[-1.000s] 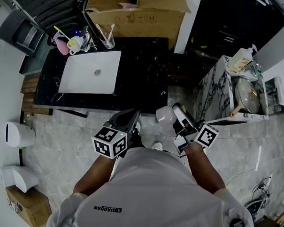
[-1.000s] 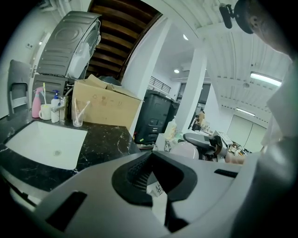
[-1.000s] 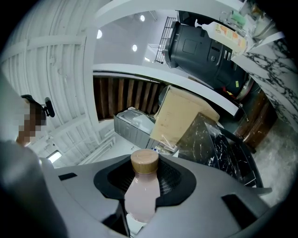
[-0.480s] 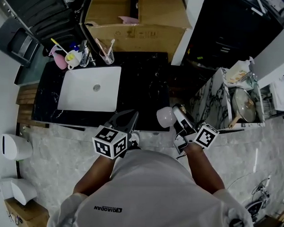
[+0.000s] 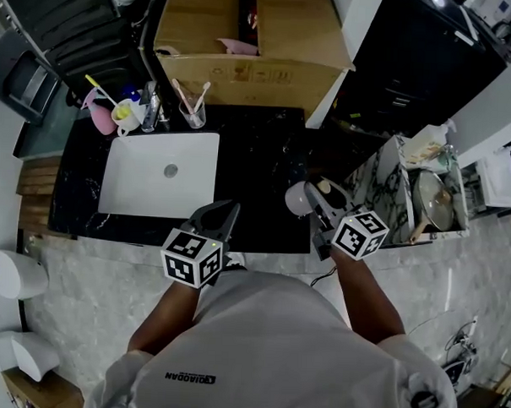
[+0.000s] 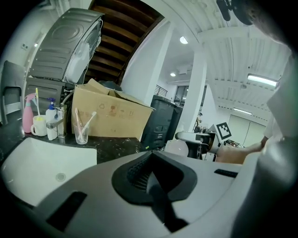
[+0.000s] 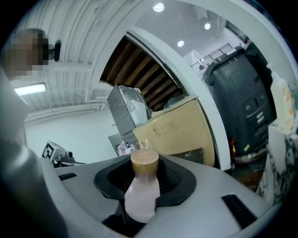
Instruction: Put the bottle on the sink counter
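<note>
The pink bottle (image 7: 141, 193) with the tan cap is squeezed between the right gripper's (image 5: 321, 212) two fingers. It has just come from over the floor to the front right corner of the black sink counter (image 5: 266, 157), so I think it only needs setting down. The left gripper (image 5: 214, 218) has its fingers pressed together on nothing, and the print on the cardboard box (image 5: 244, 72) is too small to read.

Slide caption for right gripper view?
Right gripper holds a pale pink bottle with a tan cap; cardboard box behind.
</note>
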### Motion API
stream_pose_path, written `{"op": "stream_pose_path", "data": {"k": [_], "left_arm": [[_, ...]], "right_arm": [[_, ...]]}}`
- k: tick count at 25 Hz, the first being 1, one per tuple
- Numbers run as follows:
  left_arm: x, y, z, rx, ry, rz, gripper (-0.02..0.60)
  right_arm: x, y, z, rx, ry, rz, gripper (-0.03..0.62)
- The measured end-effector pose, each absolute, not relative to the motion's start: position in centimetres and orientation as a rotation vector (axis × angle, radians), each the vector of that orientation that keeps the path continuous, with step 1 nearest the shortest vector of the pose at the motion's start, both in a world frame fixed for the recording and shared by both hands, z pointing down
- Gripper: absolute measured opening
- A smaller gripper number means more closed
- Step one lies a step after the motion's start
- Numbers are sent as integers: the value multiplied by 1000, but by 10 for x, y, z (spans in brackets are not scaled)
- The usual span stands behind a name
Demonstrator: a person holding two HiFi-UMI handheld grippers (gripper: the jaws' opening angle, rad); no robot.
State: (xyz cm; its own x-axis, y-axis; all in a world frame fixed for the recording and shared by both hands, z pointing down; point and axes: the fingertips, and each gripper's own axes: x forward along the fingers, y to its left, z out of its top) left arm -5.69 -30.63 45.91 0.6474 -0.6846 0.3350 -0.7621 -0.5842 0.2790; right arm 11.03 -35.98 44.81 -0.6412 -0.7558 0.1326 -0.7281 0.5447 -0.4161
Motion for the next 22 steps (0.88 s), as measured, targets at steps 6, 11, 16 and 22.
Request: {"op": "stream_pose_path", "data": {"k": [6, 11, 16, 22], "left_arm": [[-71, -322, 477, 2462, -1114, 349, 12], [-81, -334, 486, 2452, -1094, 360, 12], [-90, -346, 496, 2435, -1080, 354, 12], [-101, -358, 506, 2415, -1068, 335, 12]], "right_arm": [[97, -398, 470, -1508, 2936, -397, 152], [92, -431, 483, -1574, 2981, -342, 152], [92, -467, 490, -1604, 2937, -407, 152], [83, -503, 499, -1639, 2950, -396, 152]]}}
